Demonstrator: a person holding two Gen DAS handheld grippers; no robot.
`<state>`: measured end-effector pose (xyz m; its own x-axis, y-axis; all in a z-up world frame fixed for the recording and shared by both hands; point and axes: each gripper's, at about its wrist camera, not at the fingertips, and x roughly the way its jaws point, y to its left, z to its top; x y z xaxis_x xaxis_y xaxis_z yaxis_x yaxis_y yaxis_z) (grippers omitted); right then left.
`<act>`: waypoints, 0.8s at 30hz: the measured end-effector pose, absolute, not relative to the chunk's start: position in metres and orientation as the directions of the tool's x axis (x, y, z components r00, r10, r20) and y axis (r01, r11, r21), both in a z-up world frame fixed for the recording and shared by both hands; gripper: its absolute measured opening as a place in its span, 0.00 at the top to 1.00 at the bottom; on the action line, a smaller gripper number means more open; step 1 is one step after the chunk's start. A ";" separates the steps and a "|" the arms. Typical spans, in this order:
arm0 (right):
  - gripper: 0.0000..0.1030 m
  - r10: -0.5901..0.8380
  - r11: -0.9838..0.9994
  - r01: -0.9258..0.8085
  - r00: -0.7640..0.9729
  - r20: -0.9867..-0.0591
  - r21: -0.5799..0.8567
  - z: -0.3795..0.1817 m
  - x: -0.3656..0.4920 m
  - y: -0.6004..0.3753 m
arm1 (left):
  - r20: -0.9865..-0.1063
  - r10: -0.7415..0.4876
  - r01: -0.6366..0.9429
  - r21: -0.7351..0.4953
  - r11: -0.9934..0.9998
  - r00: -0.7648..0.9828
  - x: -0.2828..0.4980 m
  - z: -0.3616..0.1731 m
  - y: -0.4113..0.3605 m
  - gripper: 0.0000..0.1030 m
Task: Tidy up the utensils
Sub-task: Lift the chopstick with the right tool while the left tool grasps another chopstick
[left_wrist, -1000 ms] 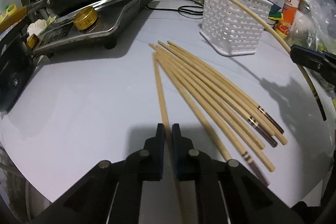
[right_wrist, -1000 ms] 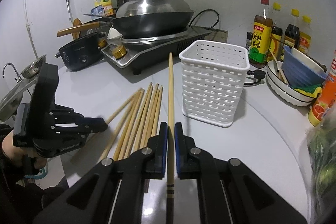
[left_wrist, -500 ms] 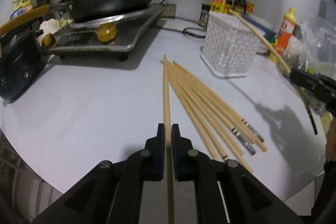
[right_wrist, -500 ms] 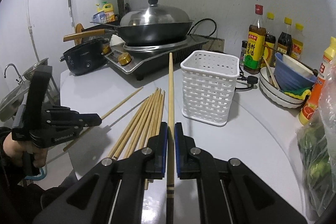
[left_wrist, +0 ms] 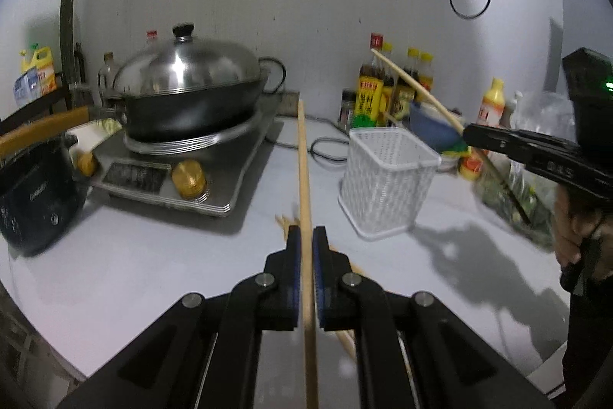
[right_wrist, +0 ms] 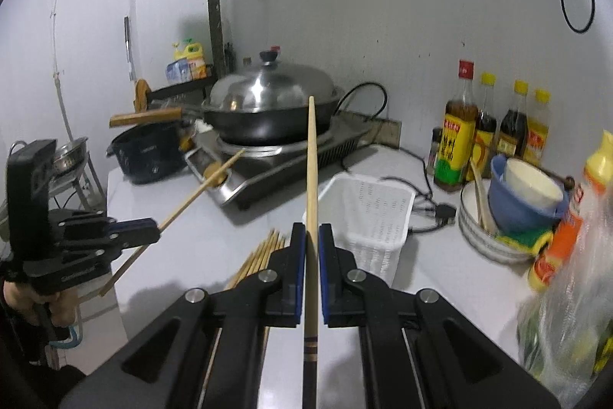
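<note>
My left gripper is shut on a wooden chopstick and holds it raised above the white counter, tip pointing away. My right gripper is shut on another chopstick, also lifted. Each gripper shows in the other's view: the right gripper at the right with its chopstick angled up over the white perforated basket, the left gripper at the left. Several loose chopsticks lie on the counter in front of the basket.
A lidded wok sits on a stove at the back left, a dark cooker beside it. Sauce bottles, stacked bowls and a bag of greens crowd the right. A cable runs behind the basket.
Both grippers have risen and tilted up with their chopsticks. The left chopstick has left the pile on the counter and is now in the air.
</note>
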<state>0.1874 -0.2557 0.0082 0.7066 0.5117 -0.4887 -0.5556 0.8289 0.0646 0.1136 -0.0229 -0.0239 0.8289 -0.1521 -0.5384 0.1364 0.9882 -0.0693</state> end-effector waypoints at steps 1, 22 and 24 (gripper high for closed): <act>0.94 0.512 0.829 -0.555 0.710 -0.484 0.063 0.013 0.195 -0.254 | -0.528 -0.156 0.138 -0.073 0.988 0.835 0.114 -0.021 -0.021 0.95; 0.94 0.432 0.847 -0.527 0.760 -0.485 -0.071 0.019 0.323 -0.189 | -0.457 -0.194 0.138 -0.154 0.978 0.868 0.151 -0.018 0.028 0.95; 0.94 0.418 0.848 -0.523 0.756 -0.503 -0.083 0.009 0.328 -0.186 | -0.457 -0.193 0.133 -0.161 0.978 0.868 0.154 -0.020 0.030 0.95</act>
